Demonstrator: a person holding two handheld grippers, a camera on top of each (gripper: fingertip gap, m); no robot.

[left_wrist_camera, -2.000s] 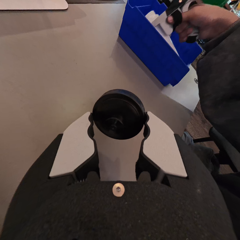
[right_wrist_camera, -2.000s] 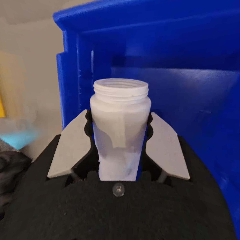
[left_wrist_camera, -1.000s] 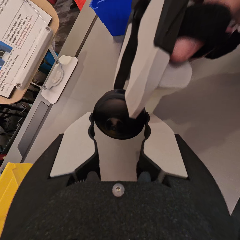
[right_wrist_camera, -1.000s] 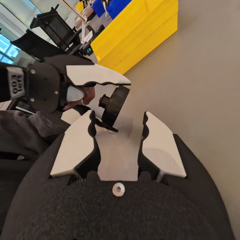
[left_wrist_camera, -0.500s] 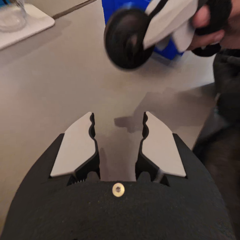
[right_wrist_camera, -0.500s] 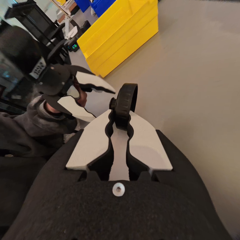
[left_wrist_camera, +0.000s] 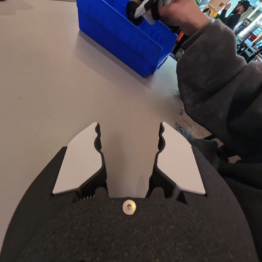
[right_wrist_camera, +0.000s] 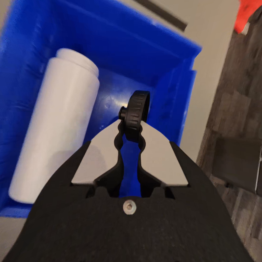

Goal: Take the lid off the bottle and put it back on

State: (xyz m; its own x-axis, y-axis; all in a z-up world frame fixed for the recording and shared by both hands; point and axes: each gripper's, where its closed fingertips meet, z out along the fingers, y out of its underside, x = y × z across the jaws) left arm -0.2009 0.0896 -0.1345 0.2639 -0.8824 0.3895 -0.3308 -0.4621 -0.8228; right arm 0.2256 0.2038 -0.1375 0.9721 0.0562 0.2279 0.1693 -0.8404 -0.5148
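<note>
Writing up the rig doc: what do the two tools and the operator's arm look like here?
Both match: the left tool and the right tool each have a black, grainy-textured body with a silver screw in the middle, and two pale grey fingers with black, wavy-edged inner pads. No cables show. The operator wears a dark grey fleecy sleeve, and a black strap runs over the hand.

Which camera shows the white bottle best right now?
The right wrist view: the white bottle lies on its side, uncapped, inside the blue bin, beside the held lid. The left wrist view shows none of it.
</note>
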